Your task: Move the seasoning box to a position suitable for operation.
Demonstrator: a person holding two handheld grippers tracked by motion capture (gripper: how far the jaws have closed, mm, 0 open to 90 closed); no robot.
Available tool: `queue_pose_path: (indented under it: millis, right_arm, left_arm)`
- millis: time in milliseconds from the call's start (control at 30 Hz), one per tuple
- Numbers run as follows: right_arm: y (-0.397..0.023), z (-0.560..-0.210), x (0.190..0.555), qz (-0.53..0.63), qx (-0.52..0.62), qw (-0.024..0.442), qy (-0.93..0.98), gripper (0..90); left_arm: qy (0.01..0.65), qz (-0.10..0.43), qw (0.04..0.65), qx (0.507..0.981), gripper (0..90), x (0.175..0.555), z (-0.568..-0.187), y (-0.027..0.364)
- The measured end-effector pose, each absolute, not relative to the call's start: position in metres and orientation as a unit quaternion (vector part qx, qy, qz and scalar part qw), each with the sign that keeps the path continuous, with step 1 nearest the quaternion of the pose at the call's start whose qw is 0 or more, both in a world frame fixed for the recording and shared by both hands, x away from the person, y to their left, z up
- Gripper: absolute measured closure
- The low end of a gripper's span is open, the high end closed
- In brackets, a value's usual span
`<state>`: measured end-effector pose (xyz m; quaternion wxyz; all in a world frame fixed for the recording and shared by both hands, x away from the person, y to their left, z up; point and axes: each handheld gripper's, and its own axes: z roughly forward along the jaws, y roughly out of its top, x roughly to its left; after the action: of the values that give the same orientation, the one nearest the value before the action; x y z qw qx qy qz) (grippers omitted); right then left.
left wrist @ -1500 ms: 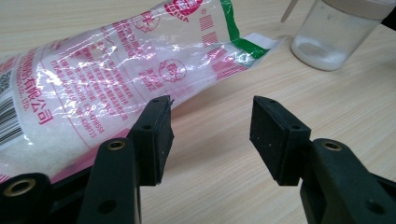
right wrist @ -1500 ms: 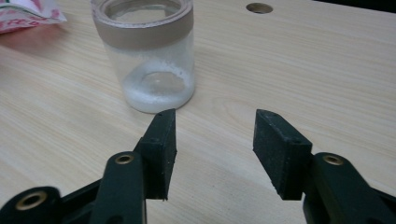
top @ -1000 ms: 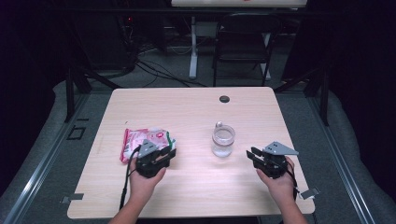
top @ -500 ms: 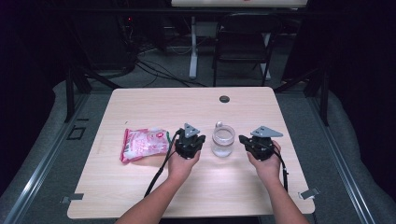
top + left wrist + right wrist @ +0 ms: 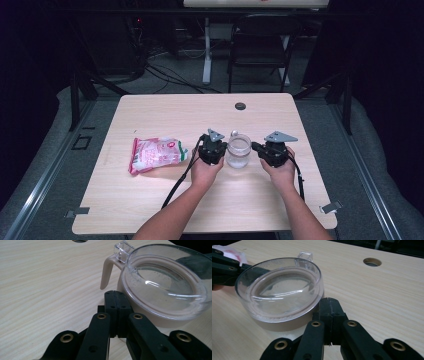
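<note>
Jar (image 5: 238, 151) with clear lid, near the middle of the bench (image 5: 150, 120), right between left tongs (image 5: 218, 148) and right tongs (image 5: 258, 148). Both pressed together, holding nothing, equally near.

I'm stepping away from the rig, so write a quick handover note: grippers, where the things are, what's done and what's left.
Left gripper: jaws shut, empty, tips close against the lidded container's left side.
Right gripper: jaws shut, empty, at its right side.
Container: upright mid-table, clear lid still on, latch tab on the far edge.
Pink snack bag: flat, left of the left gripper, untouched.
Done: both grippers flank the container.
Left: probably steady it and open the lid.
</note>
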<state>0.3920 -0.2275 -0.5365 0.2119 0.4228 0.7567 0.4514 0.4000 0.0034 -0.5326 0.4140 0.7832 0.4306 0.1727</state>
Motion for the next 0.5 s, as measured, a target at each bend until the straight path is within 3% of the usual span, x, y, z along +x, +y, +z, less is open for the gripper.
queue_pose_path:
  millis: [500]
  right_arm:
    - [-0.215,-0.532,0.363,0.439,0.399,0.202,0.779,90.0]
  left_arm:
    - [0.399,0.135,0.427,0.801,90.0,0.386,-0.532,0.028]
